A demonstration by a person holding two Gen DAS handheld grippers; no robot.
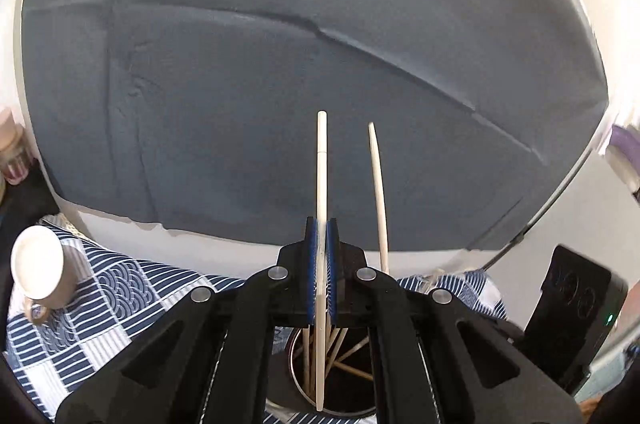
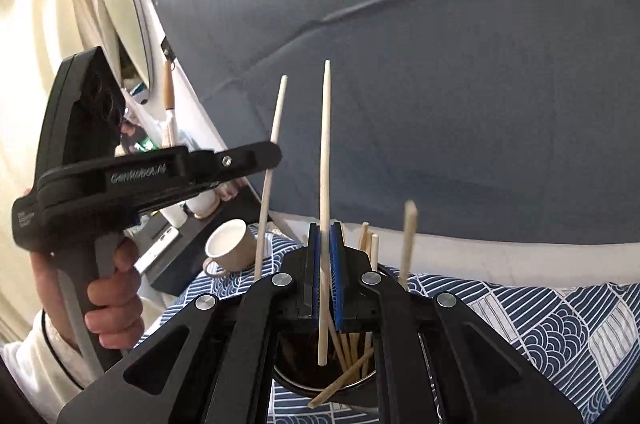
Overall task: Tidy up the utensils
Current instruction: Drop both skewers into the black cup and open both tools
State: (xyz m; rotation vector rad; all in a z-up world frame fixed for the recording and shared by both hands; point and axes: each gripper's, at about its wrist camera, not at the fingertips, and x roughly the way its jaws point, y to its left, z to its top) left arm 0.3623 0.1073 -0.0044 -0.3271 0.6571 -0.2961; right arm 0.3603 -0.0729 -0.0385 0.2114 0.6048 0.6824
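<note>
Below both grippers I see a dark cup on the patterned cloth, with several chopsticks leaning loose inside it. My left gripper has its jaws clamped on a pale chopstick, which runs up between the blue pads, lower end over the cup. My right gripper pinches another chopstick the same way, upright, its lower end hanging in the cup mouth

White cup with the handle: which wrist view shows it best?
The right wrist view: the white cup sits on the patterned cloth, its handle and opening both clear. In the left wrist view the cup lies at the distorted left edge, handle barely visible.
</note>
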